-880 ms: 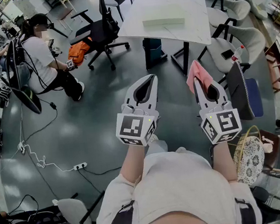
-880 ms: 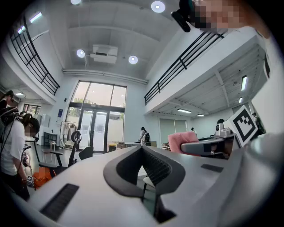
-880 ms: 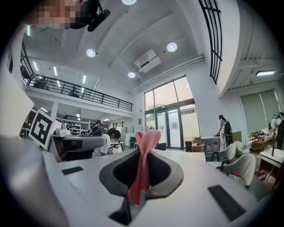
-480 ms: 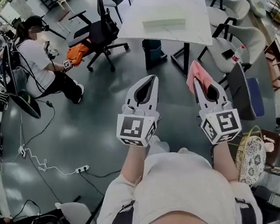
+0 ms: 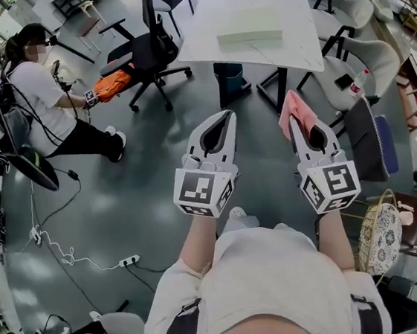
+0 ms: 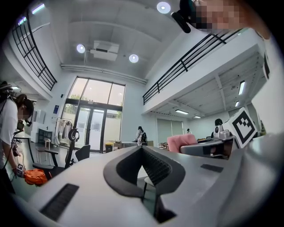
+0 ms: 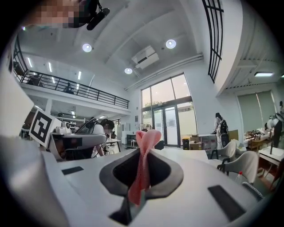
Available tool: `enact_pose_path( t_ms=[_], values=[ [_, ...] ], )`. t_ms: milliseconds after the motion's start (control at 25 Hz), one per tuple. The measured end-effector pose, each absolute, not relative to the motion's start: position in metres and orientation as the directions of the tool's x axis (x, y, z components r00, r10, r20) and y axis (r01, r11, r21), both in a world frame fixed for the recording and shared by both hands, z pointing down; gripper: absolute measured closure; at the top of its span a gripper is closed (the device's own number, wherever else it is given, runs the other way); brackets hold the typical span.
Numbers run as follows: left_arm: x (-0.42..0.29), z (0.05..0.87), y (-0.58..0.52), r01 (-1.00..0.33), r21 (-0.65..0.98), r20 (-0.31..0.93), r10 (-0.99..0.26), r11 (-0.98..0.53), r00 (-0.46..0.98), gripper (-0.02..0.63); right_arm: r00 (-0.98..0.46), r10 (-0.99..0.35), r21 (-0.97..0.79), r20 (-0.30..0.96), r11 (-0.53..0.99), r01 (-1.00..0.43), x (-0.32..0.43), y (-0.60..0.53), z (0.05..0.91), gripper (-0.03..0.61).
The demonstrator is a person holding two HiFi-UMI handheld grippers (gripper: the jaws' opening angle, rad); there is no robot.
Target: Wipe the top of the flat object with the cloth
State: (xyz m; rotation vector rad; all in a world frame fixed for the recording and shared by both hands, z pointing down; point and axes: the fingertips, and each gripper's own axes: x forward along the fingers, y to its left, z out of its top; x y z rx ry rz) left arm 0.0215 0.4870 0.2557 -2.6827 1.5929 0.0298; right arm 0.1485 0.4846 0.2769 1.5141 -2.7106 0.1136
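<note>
A pale green flat box [image 5: 248, 26] lies on the white table [image 5: 212, 38] well ahead of me. My right gripper [image 5: 300, 120] is shut on a pink cloth [image 5: 294, 112], held over the floor short of the table; the cloth [image 7: 143, 167] runs up between the closed jaws and sticks out past their tips. My left gripper [image 5: 222, 120] is beside it on the left, shut with nothing in it, and its jaws meet at the tips [image 6: 142, 148]. Both grippers point toward the table.
A black office chair [image 5: 149, 49] stands left of the table, with an orange bag [image 5: 107, 81] near it. A seated person [image 5: 39, 96] is at far left. White chairs [image 5: 350, 64] and a dark blue chair [image 5: 370, 144] are at right. A power strip [image 5: 123, 262] with cable lies on the floor.
The view has shifted slightly toward the table; the table and box sit a little more to the right. The seated person has stretched an arm toward the orange bag. Both grippers keep their pose.
</note>
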Motion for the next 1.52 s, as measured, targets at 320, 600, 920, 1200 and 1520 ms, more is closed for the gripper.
enact_pose_path(
  t_ms=[320,600,920,1200,1520],
  values=[
    [-0.008,0.268,0.457,-0.860,-0.016,-0.029,-0.859,-0.511,0.511,0.601,-0.470,-0.883,-0.044,0.024,0.468,-0.882,0.125,0.462,0.283,0.549],
    [-0.006,0.277,0.420,-0.856,0.009,-0.033,-0.855,-0.517,0.517,0.601,-0.458,-0.888,-0.039,0.043,0.457,-0.889,0.133,0.428,0.293,0.548],
    [0.006,0.278,0.352,-0.887,0.006,-0.033,-0.886,-0.462,0.462,0.601,-0.503,-0.863,-0.084,0.038,0.499,-0.863,0.152,0.348,0.294,0.548],
    [0.033,0.267,0.278,-0.910,-0.001,-0.054,-0.908,-0.415,0.415,0.601,-0.558,-0.830,-0.076,0.014,0.555,-0.828,0.174,0.267,0.283,0.548],
    [0.070,0.263,0.215,-0.930,0.000,-0.064,-0.928,-0.368,0.367,0.601,-0.613,-0.790,-0.069,0.020,0.610,-0.789,0.204,0.202,0.281,0.548]
  ],
)
